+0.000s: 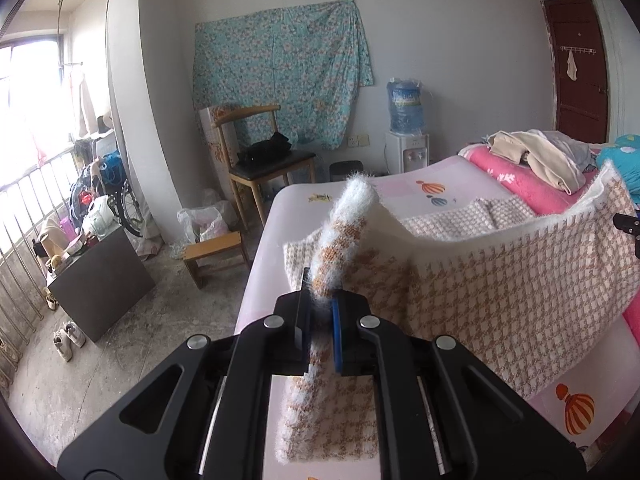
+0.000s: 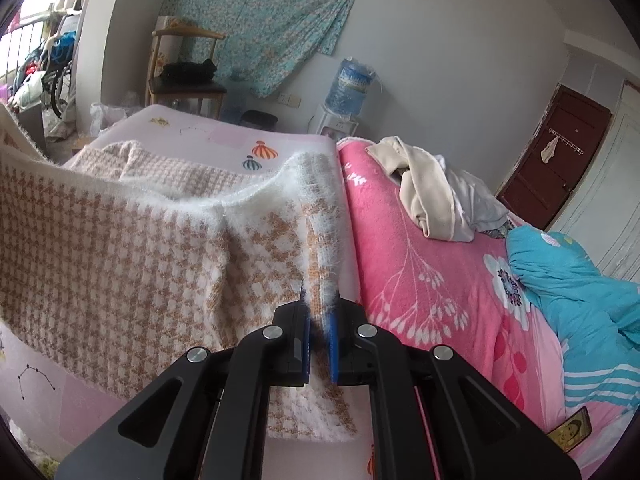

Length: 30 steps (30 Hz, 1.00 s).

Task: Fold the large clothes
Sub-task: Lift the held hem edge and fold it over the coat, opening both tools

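Both black grippers, left gripper and right gripper, are clamped on narrow fuzzy edges of the orange-and-white houndstooth knitted garment, lifted above the pink bed, so that slippery fleece could pull free and sag unevenly.

Grey walls, wooden chair, bright window

Bed carried everything — pale pink sheet with balloon prints. Far part of houndstooth knit garment lay crumpled on sheet. Pink floral blanket covered right side; on it, heap of beige and white clothes, with blue quilt bunched beside it — small picture card at near edge.
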{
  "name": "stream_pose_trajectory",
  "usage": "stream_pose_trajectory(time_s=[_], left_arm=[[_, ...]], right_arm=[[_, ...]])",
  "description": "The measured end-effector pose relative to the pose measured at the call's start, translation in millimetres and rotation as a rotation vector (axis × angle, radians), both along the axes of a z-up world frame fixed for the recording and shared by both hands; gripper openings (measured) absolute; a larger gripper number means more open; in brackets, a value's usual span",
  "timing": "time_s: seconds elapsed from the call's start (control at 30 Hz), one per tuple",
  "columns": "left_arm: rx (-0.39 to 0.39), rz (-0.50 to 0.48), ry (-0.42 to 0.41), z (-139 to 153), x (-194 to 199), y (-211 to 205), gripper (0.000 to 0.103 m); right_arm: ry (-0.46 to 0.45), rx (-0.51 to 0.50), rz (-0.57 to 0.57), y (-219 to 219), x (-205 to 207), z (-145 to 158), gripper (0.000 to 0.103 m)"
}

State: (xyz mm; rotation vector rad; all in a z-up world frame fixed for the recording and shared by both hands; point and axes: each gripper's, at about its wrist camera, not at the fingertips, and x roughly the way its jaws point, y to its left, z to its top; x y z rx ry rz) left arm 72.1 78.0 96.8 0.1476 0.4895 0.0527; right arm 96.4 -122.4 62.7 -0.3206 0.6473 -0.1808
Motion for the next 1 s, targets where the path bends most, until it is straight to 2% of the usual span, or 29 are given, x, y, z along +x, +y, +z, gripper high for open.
stream_pose_trajectory(time_s=[0.17, 0.37, 0.5, 0.6, 0.7, 0.77, 0.87, 0.9, 0.93, 0.97, 1.0], left_arm=[[0.007, 0.001, -0.063, 24, 24, 3, 0.007], [0.002, 0.004, -0.079, 42, 90, 12, 0.007], [-0.024, 0.002, -0.034, 40, 160, 24, 0.007], [-0.074, -0.005, 0.067, 21, 224, 33, 0.007], [-0.134, -0.013, 0.211, -14, 284, 42, 0.008], [-0.169, 0.003, 0.326, -48, 315, 48, 0.01], [-0.247, 0.025, 0.498, -95, 348, 63, 0.018], [-0.279, 0.032, 0.54, -106, 352, 69, 0.024], [-0.314, 0.042, 0.561, -112, 355, 76, 0.036], [-0.348, 0.054, 0.562, -114, 356, 84, 0.047], [-0.384, 0.062, 0.555, -114, 355, 93, 0.051]], right_arm=[[-0.079, -0.003, 0.021, 0, 21, 28, 0.007], [-0.142, -0.024, 0.067, 1, 80, 51, 0.007], [-0.112, 0.019, 0.092, -5, 147, 50, 0.007], [-0.03, 0.084, 0.111, -15, 208, 31, 0.007], [0.095, 0.187, 0.118, -30, 267, -6, 0.007], [0.205, 0.298, 0.122, -44, 300, -39, 0.007], [0.355, 0.537, 0.103, -77, 332, -80, 0.009], [0.382, 0.625, 0.101, -90, 337, -89, 0.012], [0.395, 0.706, 0.092, -103, 339, -95, 0.021], [0.4, 0.758, 0.082, -109, 339, -100, 0.035], [0.399, 0.803, 0.068, -121, 340, -100, 0.042]])
